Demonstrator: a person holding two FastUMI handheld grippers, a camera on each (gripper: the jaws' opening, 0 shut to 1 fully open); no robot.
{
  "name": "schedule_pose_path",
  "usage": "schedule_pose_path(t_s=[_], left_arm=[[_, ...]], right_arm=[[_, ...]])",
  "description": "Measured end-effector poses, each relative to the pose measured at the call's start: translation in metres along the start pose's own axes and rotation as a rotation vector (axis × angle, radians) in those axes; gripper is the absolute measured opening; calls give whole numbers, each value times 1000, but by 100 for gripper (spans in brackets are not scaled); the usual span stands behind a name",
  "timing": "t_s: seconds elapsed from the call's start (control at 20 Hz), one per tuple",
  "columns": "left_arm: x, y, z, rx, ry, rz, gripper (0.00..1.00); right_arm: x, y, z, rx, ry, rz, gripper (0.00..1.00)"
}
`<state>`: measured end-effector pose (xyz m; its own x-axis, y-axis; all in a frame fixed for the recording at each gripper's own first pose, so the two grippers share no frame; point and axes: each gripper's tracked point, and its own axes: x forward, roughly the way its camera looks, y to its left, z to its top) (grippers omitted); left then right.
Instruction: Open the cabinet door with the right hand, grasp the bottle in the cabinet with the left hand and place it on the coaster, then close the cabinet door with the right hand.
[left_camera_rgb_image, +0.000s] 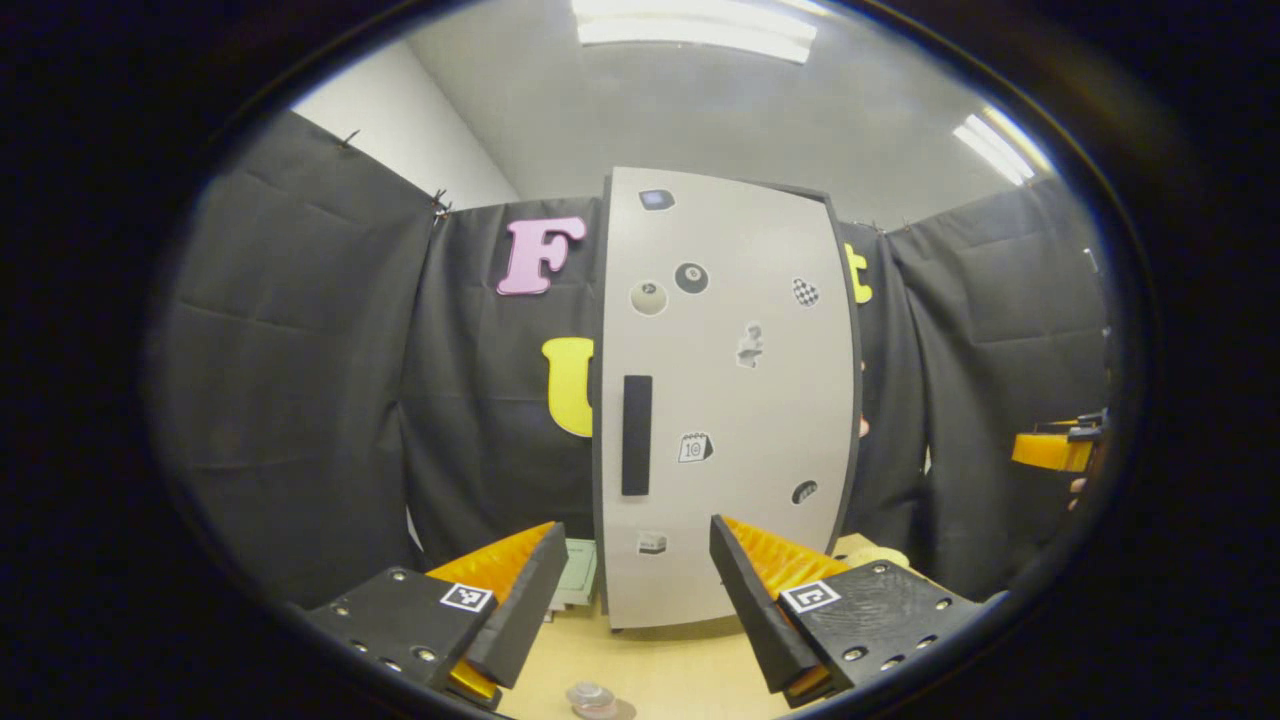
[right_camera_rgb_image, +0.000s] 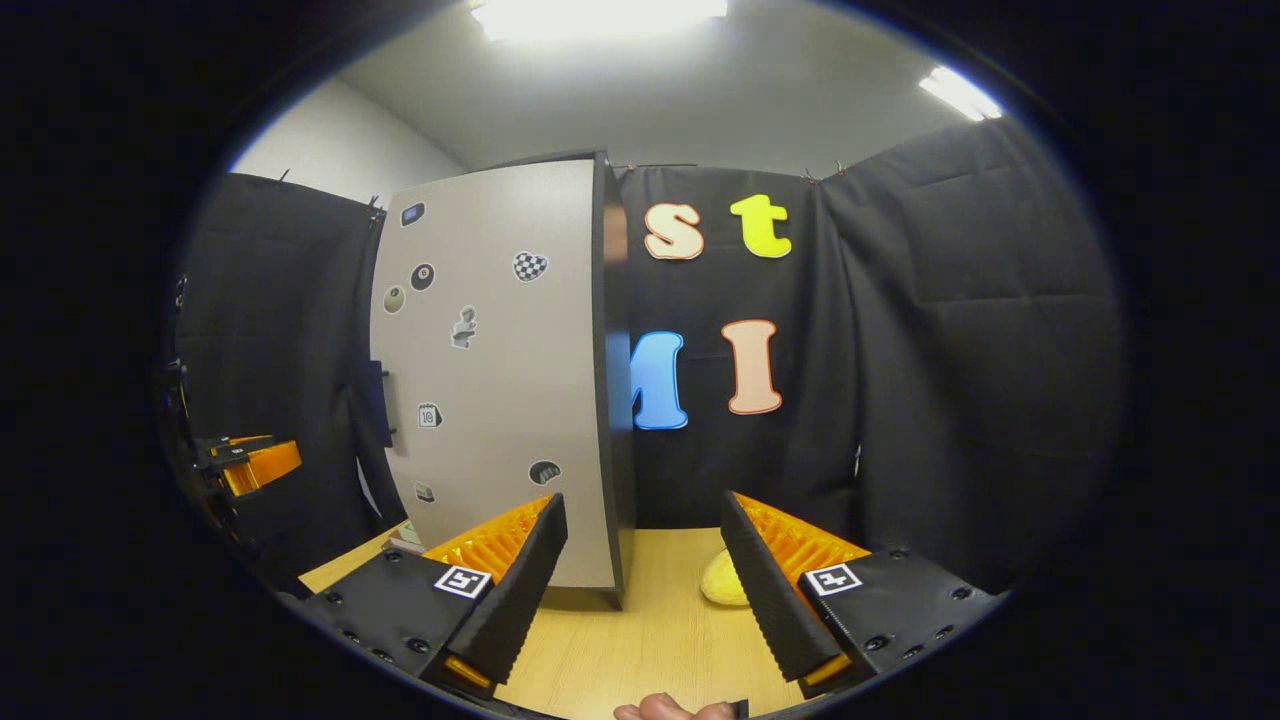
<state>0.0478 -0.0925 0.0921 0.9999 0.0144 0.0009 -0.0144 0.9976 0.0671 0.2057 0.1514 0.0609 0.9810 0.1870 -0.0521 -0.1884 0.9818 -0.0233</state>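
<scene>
The cabinet stands on the wooden table with its grey, sticker-covered door (left_camera_rgb_image: 740, 400) shut, so whatever is inside is hidden. A black vertical handle (left_camera_rgb_image: 636, 435) sits near the door's left edge. My left gripper (left_camera_rgb_image: 637, 600) is open in front of the door, a short way off, with nothing between its fingers. In the right gripper view the cabinet door (right_camera_rgb_image: 500, 380) is seen at an angle from the right, with the handle (right_camera_rgb_image: 375, 400) at its far edge. My right gripper (right_camera_rgb_image: 645, 590) is open and empty, off the cabinet's right corner.
A small round clear thing (left_camera_rgb_image: 595, 700) lies on the table (left_camera_rgb_image: 680, 670) just below my left gripper. A flat green item (left_camera_rgb_image: 577, 572) rests left of the cabinet. A soft yellow object (right_camera_rgb_image: 722, 580) lies right of it. Black cloth walls close in the booth.
</scene>
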Motion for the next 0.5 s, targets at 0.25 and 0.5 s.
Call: schedule_pose_path(t_s=[0.25, 0.5], left_arm=[[9, -1, -5, -1, 14, -36, 87], [23, 21, -2, -47, 6, -71, 87]], right_arm=[[-2, -5, 10, 22, -8, -61, 98], [1, 23, 10, 24, -1, -90, 98]])
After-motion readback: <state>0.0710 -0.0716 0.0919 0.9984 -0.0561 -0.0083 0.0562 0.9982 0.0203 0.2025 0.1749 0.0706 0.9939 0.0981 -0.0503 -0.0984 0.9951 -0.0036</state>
